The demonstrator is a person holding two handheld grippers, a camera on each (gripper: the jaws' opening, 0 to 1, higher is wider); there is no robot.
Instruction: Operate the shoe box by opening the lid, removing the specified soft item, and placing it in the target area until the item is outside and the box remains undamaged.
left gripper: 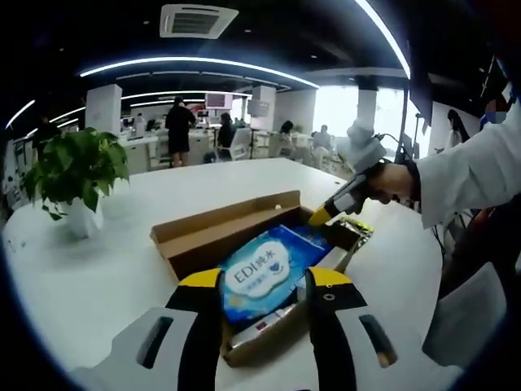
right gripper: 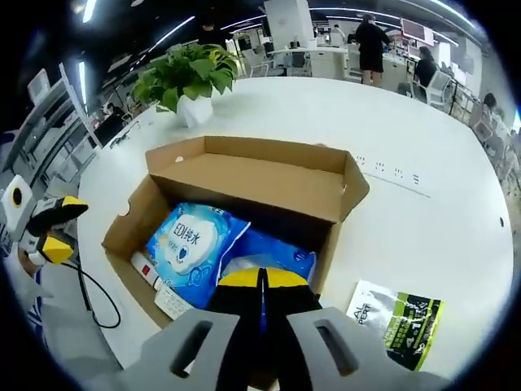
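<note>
Box state: the brown corrugated cardboard shoe box [right gripper: 244, 191] sits on the white round table [right gripper: 423, 147] with its lid folded back and standing open. Opening step looks done.

Contents: a blue soft plastic pack with a white cloud label [right gripper: 191, 240] lies against one side of the box; a second blue soft pack [right gripper: 273, 257] lies just beside it, and a flat white-and-red item [right gripper: 146, 273] sits along the near wall. I take one of the blue packs to be the specified item; it is inside the box, not yet lifted.

My right gripper [right gripper: 260, 281] reaches down into the box with its yellow-tipped jaws pressed together on the edge of the second blue pack; it seems to pinch a fold of the wrapper, though the contact itself is partly hidden. In the left gripper view I see the same right gripper [left gripper: 321, 216] over the far end of the box. My left gripper [left gripper: 264, 285] hangs over the near wall, jaws spread, holding nothing.

Risks as I judge them:
- A pinch on thin film only may slip or tear on the lift.
- The pack could drag the neighbouring cloud-label pack out with it.
- The box is unbraced; a snag could tip it or crease its wall.
- The open lid stands close to the lift path; catching it could bend the hinge.

A green-and-black flat sachet [right gripper: 399, 318] lies on the table just beside the box; a potted green plant in a white pot [right gripper: 187, 81] stands well apart.
</note>
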